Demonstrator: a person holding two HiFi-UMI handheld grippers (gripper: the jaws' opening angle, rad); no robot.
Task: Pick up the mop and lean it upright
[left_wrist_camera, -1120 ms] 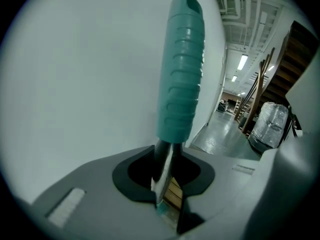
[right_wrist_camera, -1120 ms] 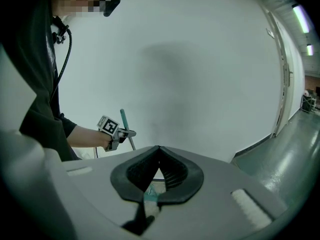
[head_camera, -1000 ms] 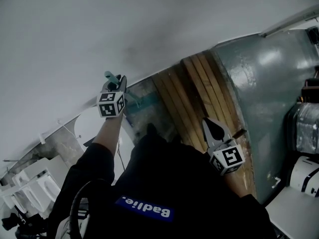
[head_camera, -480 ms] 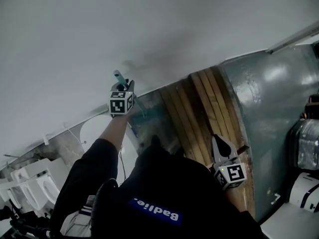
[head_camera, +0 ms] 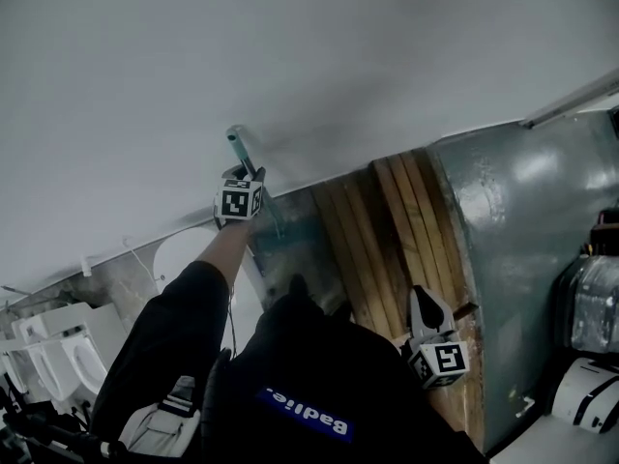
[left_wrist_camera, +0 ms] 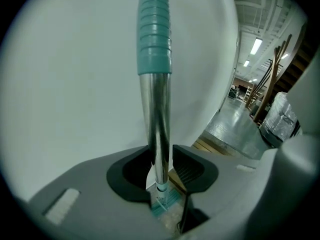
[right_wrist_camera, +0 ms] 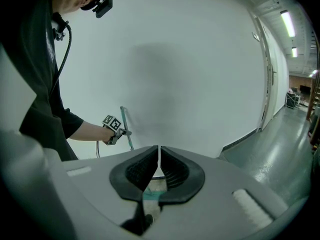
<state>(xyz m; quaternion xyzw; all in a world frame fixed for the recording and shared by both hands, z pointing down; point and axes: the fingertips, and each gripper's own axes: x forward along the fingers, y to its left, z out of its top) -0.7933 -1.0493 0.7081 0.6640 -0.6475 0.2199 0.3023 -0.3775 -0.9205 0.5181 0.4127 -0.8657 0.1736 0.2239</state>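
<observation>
Left gripper view: the left hand-held gripper (left_wrist_camera: 161,156) has its jaws set loosely round the metal handle of the mop (left_wrist_camera: 155,109). The jaws have just been opening, and a sliver of space shows at one pad. The mop stands upright, its teal grip against the white wall (left_wrist_camera: 70,74). The right hand-held gripper (right_wrist_camera: 159,160), well apart from the mop, has its jaws nearly together, holding nothing.

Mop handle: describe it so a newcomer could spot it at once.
Start at the white wall. In front of it rises the mop handle, between the jaws of the left gripper, which have just been opening. Unlike the brown wooden planks nearby, it is a thin metal pole with a ribbed teal grip on top.
</observation>
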